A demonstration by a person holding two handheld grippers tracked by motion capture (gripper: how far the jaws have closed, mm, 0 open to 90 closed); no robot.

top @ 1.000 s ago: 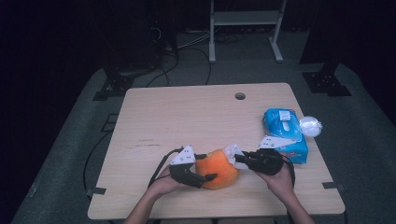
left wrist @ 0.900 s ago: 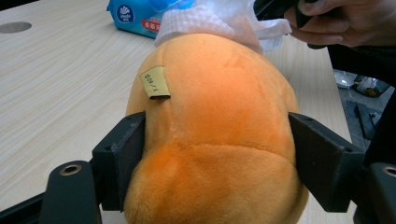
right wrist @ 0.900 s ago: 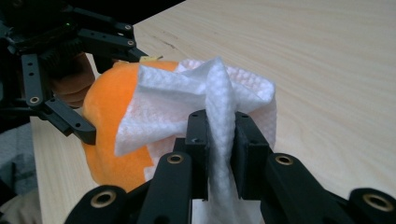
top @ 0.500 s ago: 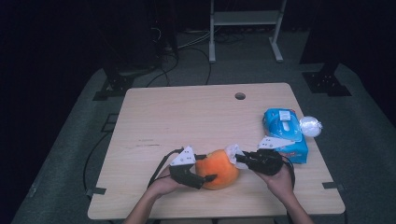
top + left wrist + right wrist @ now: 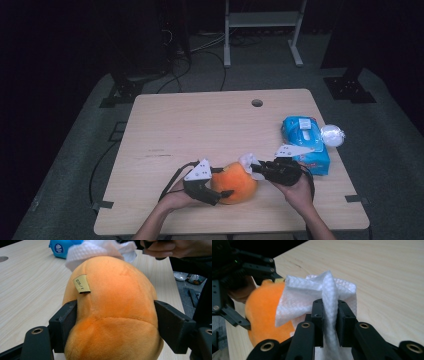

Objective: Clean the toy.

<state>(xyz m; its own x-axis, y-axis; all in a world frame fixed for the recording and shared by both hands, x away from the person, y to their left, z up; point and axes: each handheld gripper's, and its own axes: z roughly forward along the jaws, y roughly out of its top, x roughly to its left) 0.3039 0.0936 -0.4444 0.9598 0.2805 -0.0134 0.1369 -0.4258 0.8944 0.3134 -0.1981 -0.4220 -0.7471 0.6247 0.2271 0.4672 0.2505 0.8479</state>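
Note:
An orange plush toy (image 5: 234, 183) lies on the wooden table (image 5: 200, 130) near its front edge. My left gripper (image 5: 220, 187) is shut on it, one jaw pressing each side of the plush toy (image 5: 115, 315), which carries a small tan tag (image 5: 82, 284). My right gripper (image 5: 255, 169) is shut on a crumpled white wipe (image 5: 248, 160). The white wipe (image 5: 319, 296) stands pinched between the two jaws and rests against the top right of the plush toy (image 5: 265, 307). The left gripper (image 5: 249, 277) sits just beyond it.
A blue pack of wipes (image 5: 305, 145) lies at the table's right side, with a white ball-shaped object (image 5: 332, 135) beside it at the edge. A round cable hole (image 5: 257, 103) sits near the far edge. Bare wood stretches across the left and middle.

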